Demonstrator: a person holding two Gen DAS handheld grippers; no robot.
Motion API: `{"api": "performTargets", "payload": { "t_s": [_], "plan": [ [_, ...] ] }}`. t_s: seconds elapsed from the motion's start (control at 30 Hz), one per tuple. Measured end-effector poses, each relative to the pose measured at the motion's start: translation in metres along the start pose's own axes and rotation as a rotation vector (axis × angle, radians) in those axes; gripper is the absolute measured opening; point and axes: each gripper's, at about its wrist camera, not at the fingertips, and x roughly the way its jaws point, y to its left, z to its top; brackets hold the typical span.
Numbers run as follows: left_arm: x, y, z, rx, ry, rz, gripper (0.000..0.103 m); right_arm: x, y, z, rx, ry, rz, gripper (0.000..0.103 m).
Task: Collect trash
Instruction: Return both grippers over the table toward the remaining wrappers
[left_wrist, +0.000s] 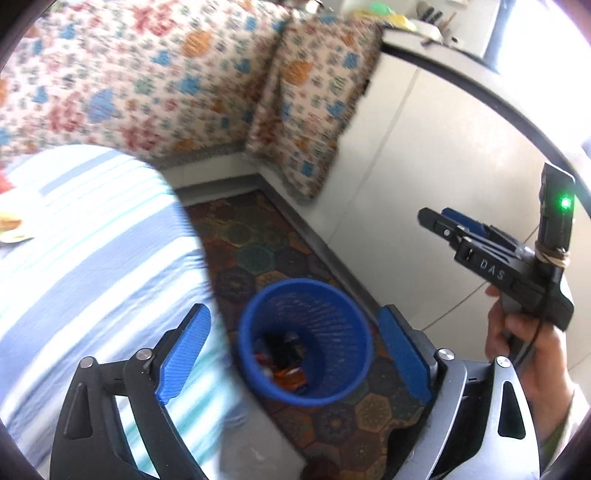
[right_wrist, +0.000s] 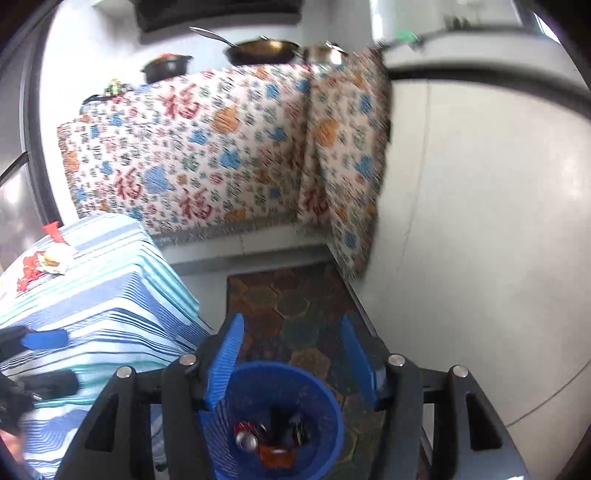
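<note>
Kitchen corner, white tiled floor, patterned hexagon rug (right_wrist: 295, 295) running along a counter draped in a floral cloth (right_wrist: 207, 155), with a striped-cloth table (right_wrist: 110, 295) on the left. Blue mesh trash bin (left_wrist: 304, 341) stands on the rug just beside the table, already holding a crushed can (right_wrist: 246, 439), an orange wrapper (right_wrist: 275, 456) and some dark items too blurred to name. Left gripper (left_wrist: 295, 354) hangs above the bin, jaws spread wide, nothing between them. Right gripper (right_wrist: 291, 360) is also over the bin mouth, jaws apart and empty; the side-on left wrist view is too edge-on to confirm that. More trash sits on the tabletop well away from the bin: red wrapper scraps (right_wrist: 31, 267) and what looks like a burger on pale paper (right_wrist: 55, 260). Judged step: between drops, both tools free above the bin, task partly done. Next move likely calls for swinging one gripper left to the tabletop, lining the jaws over a red scrap and closing low on it, since thin wrappers lie flat on the cloth and may slip or snag fabric.
</note>
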Motion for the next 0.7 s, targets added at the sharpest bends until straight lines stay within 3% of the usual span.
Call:
{"api": "performTargets", "payload": {
  "t_s": [0.23,0.47,0.57,0.7],
  "plan": [
    [-0.068,0.103,-0.039,-0.075,-0.015,0.237,0.097,-0.012,0.092,0.009,-0.18,-0.045,0.094,0.064],
    [-0.098,0.208,-0.075,-0.174,0.019,0.461,0.097,-0.013,0.207,-0.004,-0.354,0.0,0.284,0.064],
    [-0.101,0.238,-0.087,-0.188,0.049,0.518,0.097,-0.006,0.252,-0.015,-0.408,0.037,0.368,0.065],
    [-0.109,0.264,-0.097,-0.233,0.048,0.536,0.097,0.01,0.303,-0.026,-0.435,0.11,0.429,0.065]
  ]
}}
